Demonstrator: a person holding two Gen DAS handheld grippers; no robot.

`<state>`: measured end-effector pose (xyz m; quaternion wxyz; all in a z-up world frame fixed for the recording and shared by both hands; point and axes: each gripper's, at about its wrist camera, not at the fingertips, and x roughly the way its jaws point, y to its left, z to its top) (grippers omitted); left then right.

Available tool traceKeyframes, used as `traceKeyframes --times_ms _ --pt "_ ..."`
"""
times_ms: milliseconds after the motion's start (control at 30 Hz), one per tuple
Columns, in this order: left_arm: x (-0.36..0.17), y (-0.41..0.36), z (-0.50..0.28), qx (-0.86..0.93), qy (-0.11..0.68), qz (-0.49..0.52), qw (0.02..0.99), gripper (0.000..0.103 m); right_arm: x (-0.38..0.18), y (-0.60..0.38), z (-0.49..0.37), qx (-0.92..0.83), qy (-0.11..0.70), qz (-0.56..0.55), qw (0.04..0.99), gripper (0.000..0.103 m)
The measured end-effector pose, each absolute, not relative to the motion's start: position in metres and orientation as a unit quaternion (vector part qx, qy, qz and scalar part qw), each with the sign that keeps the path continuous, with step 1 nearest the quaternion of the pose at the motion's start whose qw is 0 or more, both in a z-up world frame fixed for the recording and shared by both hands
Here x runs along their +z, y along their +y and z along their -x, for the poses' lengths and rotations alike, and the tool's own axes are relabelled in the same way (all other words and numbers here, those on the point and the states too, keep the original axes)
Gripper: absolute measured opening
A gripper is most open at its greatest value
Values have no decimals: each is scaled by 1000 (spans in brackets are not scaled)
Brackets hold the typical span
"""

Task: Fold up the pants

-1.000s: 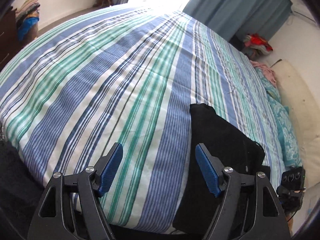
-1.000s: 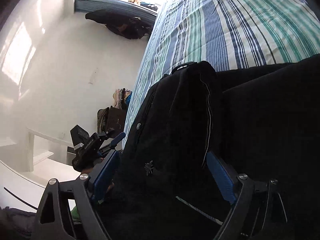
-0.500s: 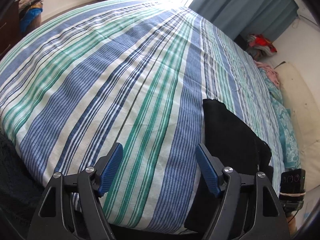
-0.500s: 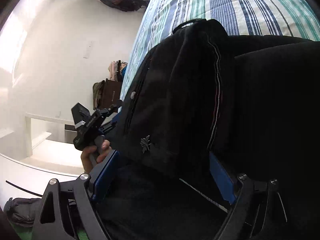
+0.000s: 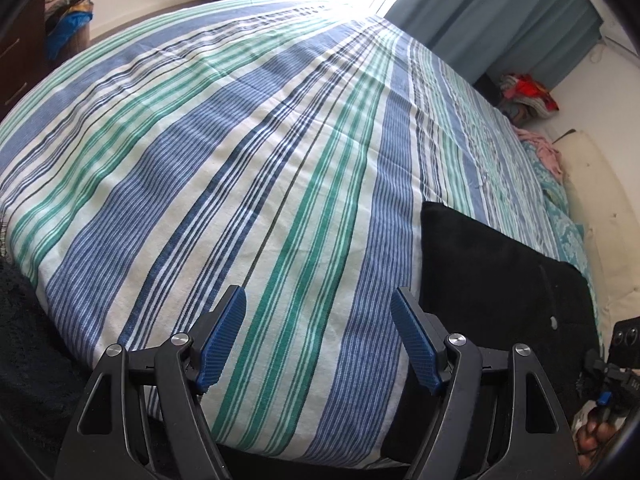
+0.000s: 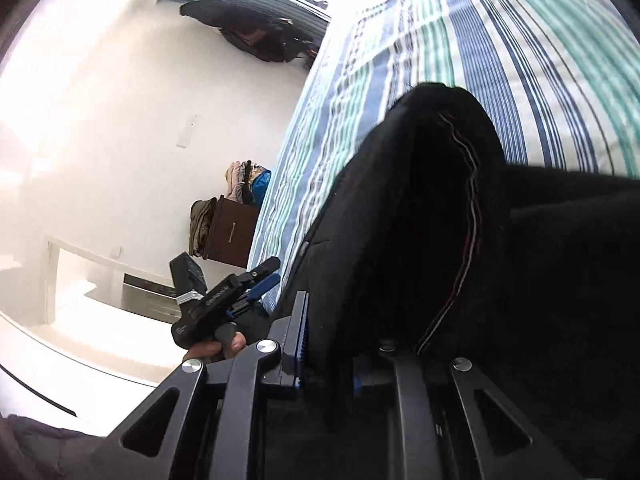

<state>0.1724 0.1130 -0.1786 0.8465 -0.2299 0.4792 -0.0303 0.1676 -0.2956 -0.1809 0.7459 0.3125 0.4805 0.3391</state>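
Note:
The black pants lie folded at the near right corner of the striped bed. My left gripper is open and empty, hovering over bare striped cover just left of the pants. In the right wrist view the pants fill the frame, with a seam of white and red stitching showing. My right gripper is shut on a thick fold of the pants at the bed's edge. The left gripper also shows in the right wrist view, held in a hand.
A dark wooden dresser with piled clothes stands beside the bed. Teal curtains hang at the far side. A heap of red clothes and patterned pillows lie to the right. A white wall runs along the bed.
My right gripper has closed on the fold of the pants; it was open around them before. My left gripper has shifted left, away from the pants, and stays open.

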Motion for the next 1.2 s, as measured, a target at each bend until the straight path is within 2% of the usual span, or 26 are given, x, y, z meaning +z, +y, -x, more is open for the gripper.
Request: traceKeyframes --times_ms 100,233,333,567,733,800,867,933,967,1067,1133,1200 --pt "-177 110 -173 -36 479 231 846 77 -129 -311 -158 333 459 -246 786 17" --pt "-173 105 -171 -42 477 220 850 77 -103 -354 -144 302 455 -209 811 17" --pt "-173 100 -171 -48 477 216 851 77 -121 -399 -131 249 465 -233 817 17" --pt "-173 86 -171 -60 487 192 850 77 -225 -476 -119 130 533 -277 789 17" --pt "-164 68 -165 -81 481 166 857 77 -201 -473 -119 147 517 -267 800 17" --pt "-159 54 -163 -93 476 149 862 77 -190 -468 -120 144 519 -237 808 17" --pt "-156 36 -161 -113 475 130 863 77 -202 -467 -122 113 546 -197 807 17" --pt "-151 16 -160 -135 478 106 861 77 -232 -466 -125 84 584 -186 786 26" --pt "-148 7 -158 -144 478 92 862 77 -237 -471 -125 84 585 -213 778 26" --pt "-133 -9 -147 -166 459 59 871 78 -212 -490 -120 69 566 -223 791 45" --pt "-127 -19 -142 -177 444 46 877 84 -182 -499 -115 26 544 -167 822 47" --pt "-125 -38 -139 -193 433 26 880 85 -150 -502 -117 23 506 -159 848 48"
